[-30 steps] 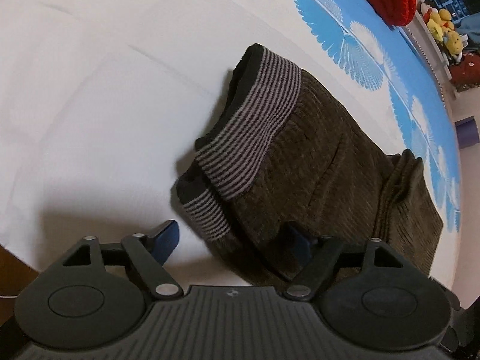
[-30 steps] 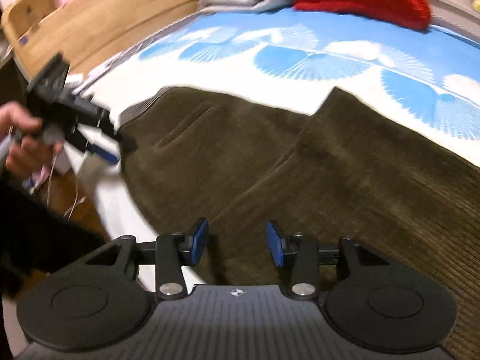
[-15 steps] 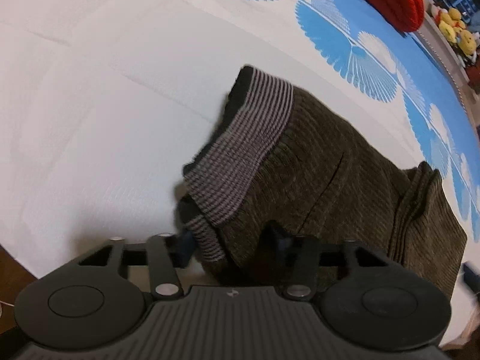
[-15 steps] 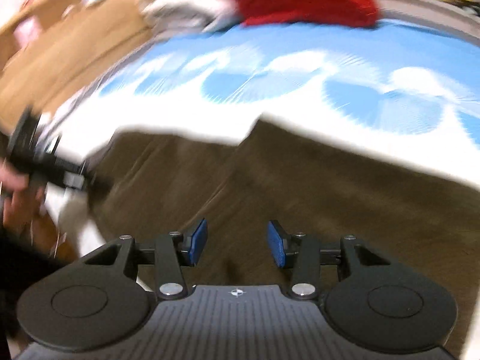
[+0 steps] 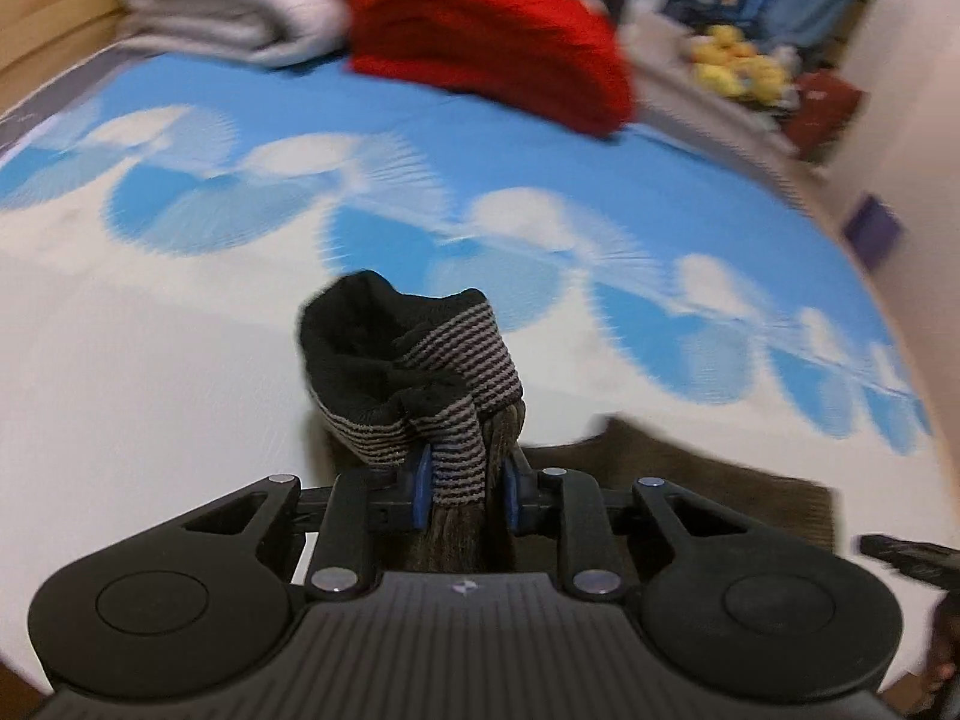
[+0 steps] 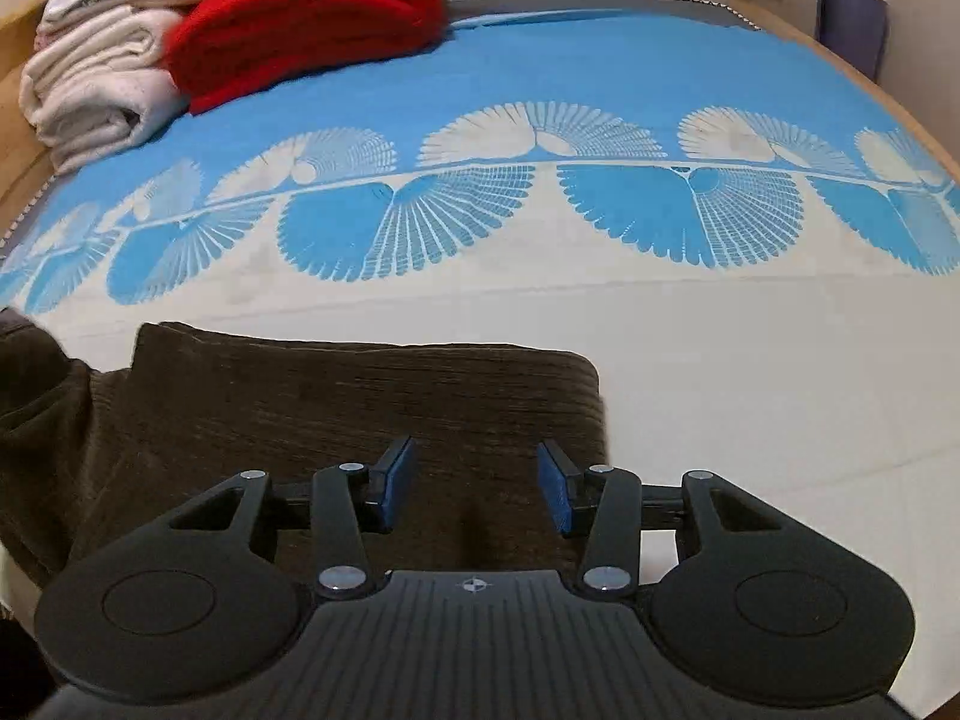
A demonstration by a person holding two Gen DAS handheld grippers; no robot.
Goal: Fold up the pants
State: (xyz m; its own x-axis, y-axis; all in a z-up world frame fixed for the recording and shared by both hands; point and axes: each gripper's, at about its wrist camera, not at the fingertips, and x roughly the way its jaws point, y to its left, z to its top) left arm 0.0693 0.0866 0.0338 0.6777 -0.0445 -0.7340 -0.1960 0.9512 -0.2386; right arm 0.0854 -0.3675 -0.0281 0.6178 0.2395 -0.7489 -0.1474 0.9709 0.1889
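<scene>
Beneath both tools spreads the blue-and-white bedspread (image 6: pixel 600 84), and on it I see the brown corduroy pants (image 6: pixel 336 402) lying crosswise under my right gripper (image 6: pixel 474 489), whose jaws stand released above the folded cloth. My left gripper (image 5: pixel 465 489) is clenched on the striped waistband (image 5: pixel 456 420), lifted off the bed; I judge it leads the next fold rightward.

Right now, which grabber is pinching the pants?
The left gripper. Its blue pads are squeezed on the striped waistband of the brown pants. The right gripper is open, with nothing between its pads.
</scene>
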